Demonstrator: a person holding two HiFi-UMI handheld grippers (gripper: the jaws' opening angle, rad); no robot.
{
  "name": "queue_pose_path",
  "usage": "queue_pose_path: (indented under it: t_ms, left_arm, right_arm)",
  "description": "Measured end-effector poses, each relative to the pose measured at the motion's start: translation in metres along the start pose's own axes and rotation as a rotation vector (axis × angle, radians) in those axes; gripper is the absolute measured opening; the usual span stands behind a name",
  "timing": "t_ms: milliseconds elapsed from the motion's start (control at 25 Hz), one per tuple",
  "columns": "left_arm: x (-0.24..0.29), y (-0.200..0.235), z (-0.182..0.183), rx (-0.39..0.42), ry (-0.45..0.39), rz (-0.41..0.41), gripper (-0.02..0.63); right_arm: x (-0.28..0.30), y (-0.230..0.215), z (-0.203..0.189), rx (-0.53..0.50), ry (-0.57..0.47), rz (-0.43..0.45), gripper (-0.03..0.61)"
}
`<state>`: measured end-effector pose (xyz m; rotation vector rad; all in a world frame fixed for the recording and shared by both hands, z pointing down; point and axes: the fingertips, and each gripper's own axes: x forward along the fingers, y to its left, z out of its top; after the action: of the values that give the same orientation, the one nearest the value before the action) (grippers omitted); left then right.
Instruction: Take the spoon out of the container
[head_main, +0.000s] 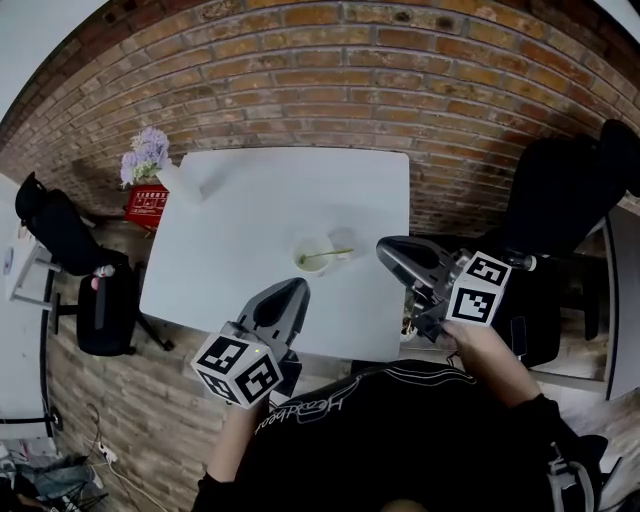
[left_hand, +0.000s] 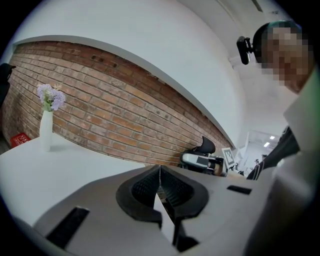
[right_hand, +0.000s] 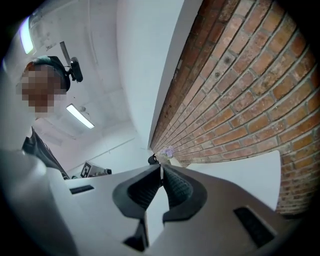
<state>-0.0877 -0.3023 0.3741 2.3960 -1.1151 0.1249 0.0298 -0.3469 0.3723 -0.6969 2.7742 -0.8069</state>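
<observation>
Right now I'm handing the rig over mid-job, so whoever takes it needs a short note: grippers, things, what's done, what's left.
Left gripper: shut, empty, over the near edge of the table.
Right gripper: shut, empty, just right of the container.
Container: on the table, between the two gripper tips.
Spoon: in the container, handle leaning out to the right.
Done: nothing yet.
Left: open a gripper, probably the right, grip the handle and lift the spoon out.

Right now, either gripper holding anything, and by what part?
Nothing held. Left gripper and right gripper are both shut empty; spoon sits in the container.
</observation>
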Motion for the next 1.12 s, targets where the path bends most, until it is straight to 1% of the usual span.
queue_pose_path:
  t_ms: [360, 400, 480, 640, 840, 1120]
  left_arm:
    - [0.008, 0.032, -0.007, -0.051, 0.017, 0.027, 0.008]
    - [0.008, 0.035, -0.009, -0.055, 0.019, 0.029, 0.008]
    - [0.009, 0.041, -0.011, -0.064, 0.023, 0.033, 0.008]
    - [0.009, 0.053, -0.014, -0.082, 0.031, 0.036, 0.008]
    - [0.012, 0.061, -0.022, -0.099, 0.040, 0.042, 0.008]
    - [0.011, 0.075, -0.029, -0.121, 0.059, 0.052, 0.008]
  right_arm:
    - [0.022, -0.038, -0.016, 0.035, 0.043, -0.048, 0.003]
    - [0.025, -0.041, -0.020, 0.037, 0.051, -0.054, 0.020]
    - [0.030, -0.048, -0.028, 0.045, 0.067, -0.063, 0.109]
    - [0.038, -0.062, -0.043, 0.079, 0.087, -0.091, 0.121]
    - [0.037, -0.089, -0.065, 0.107, 0.116, -0.165, 0.167]
    - [0.052, -0.109, -0.105, 0.195, 0.188, -0.194, 0.167]
